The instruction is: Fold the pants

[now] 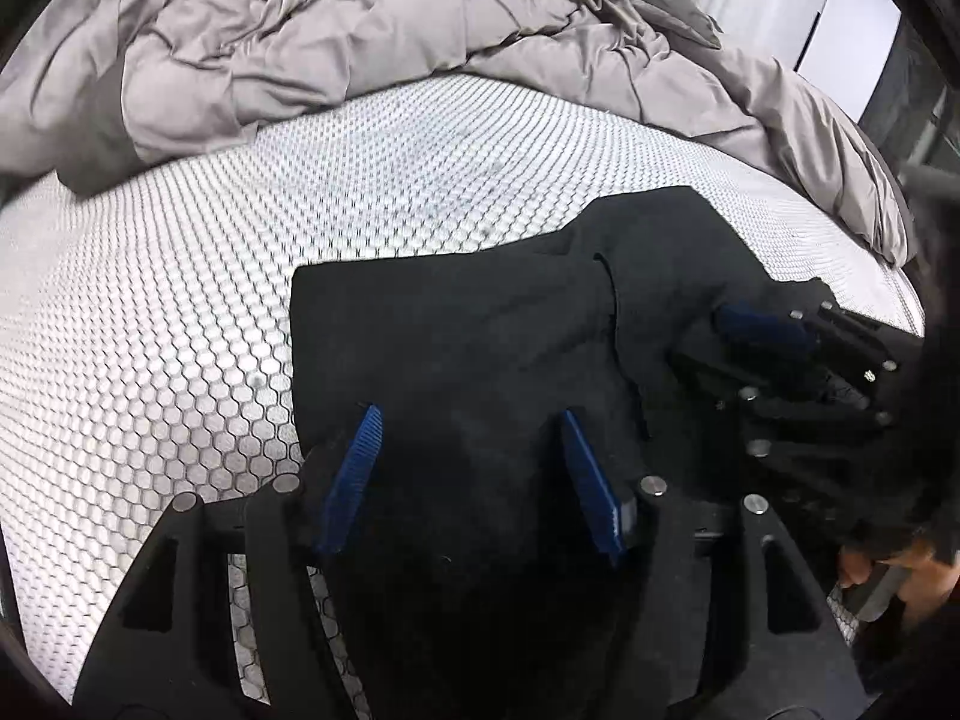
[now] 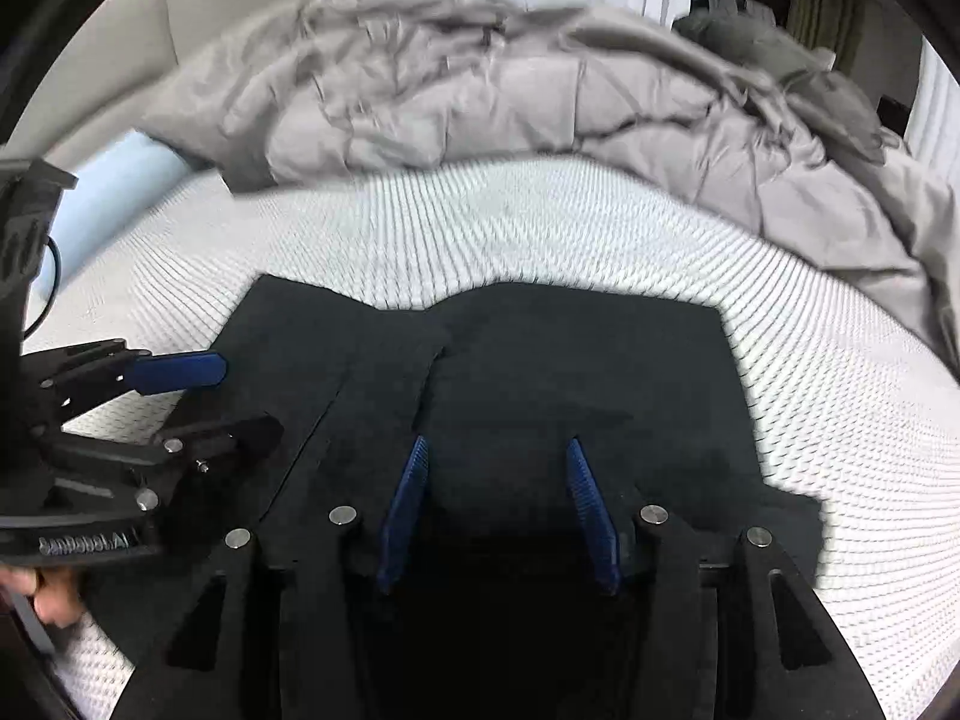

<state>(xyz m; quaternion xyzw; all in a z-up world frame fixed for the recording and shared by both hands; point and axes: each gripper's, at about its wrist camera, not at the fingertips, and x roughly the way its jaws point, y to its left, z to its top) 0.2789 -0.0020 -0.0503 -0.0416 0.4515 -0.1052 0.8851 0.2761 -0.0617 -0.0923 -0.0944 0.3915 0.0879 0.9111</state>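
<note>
Pants (image 2: 540,372) seemingly flat on mattress (image 2: 840,396)

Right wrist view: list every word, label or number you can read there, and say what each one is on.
"SenRobot.AI", or close to it: raised lettering on the black body of the left gripper, at the picture's left edge; the letters are blurred, so the spelling is uncertain.
Nothing readable on the black pants, the white mattress or the grey duvet.

Black pants (image 2: 540,372) on honeycomb mattress (image 2: 840,420)
</note>
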